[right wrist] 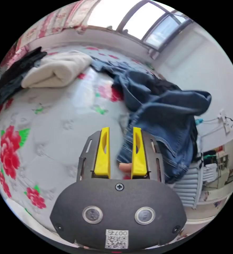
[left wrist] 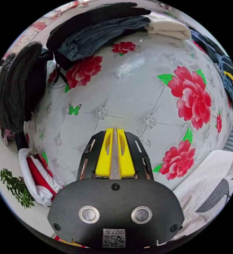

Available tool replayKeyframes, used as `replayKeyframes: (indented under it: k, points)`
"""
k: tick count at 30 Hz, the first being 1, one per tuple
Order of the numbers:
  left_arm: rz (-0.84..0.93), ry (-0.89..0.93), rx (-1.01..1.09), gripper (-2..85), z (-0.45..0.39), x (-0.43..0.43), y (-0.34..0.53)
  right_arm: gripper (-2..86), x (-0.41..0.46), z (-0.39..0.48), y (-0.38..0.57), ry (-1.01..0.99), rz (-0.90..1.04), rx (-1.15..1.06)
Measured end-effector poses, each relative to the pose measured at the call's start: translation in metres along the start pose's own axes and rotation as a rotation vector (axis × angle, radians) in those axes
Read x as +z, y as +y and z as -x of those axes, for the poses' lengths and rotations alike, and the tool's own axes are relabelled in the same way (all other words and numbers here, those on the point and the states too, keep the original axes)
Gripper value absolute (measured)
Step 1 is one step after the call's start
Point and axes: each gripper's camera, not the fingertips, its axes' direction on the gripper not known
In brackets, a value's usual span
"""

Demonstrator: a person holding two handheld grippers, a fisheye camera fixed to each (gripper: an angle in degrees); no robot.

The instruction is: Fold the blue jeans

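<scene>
The blue jeans [right wrist: 161, 111] lie in a crumpled heap at the right edge of the flowered bed [right wrist: 58, 132]. My right gripper [right wrist: 120, 128] is open just in front of the heap's near hem, and some denim shows in the gap between the jaws without being pressed. A pinkish fingertip shows at the base of the jaws. In the left gripper view the same jeans [left wrist: 222, 63] hang at the far right rim. My left gripper [left wrist: 115, 129] hovers over the bare bed [left wrist: 137, 90], jaws shut with nothing in them.
At the bed's far side lie folded jeans [left wrist: 95, 37], black garments [left wrist: 95, 16] and a folded cream garment [left wrist: 169, 26] [right wrist: 55, 70]. A dark fuzzy item [left wrist: 16, 87] and red-and-white cloth [left wrist: 37, 174] sit left. A radiator [right wrist: 190, 187] stands past the bed.
</scene>
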Motion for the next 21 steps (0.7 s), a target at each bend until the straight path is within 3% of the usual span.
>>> replayKeyframes:
  k: [3, 9, 10, 15, 19, 21]
  points:
    - [-0.011, 0.027, -0.059, -0.7, 0.011, 0.000, 0.007, 9.3, 0.051, -0.046, 0.029, -0.116, 0.248, 0.004]
    - [-0.025, 0.078, -0.204, -0.9, 0.036, -0.001, 0.027, 4.1, 0.054, -0.100, 0.035, -0.368, 0.262, 0.297]
    - [-0.024, 0.097, -0.207, -0.9, 0.038, -0.001, 0.029, 3.3, 0.043, -0.100, 0.036, -0.417, 0.228, 0.276]
    - [-0.190, 0.555, -0.173, -0.7, 0.041, -0.015, 0.075, 1.4, -0.043, -0.082, 0.061, -0.686, 0.008, 0.112]
    - [-0.260, 0.700, -0.068, 1.1, 0.026, -0.026, 0.115, 0.6, -0.120, -0.028, 0.104, -1.051, -0.081, -0.105]
    - [-0.298, 0.785, 0.014, 6.8, 0.023, -0.037, 0.146, 0.4, -0.145, 0.006, 0.118, -1.219, -0.079, -0.202]
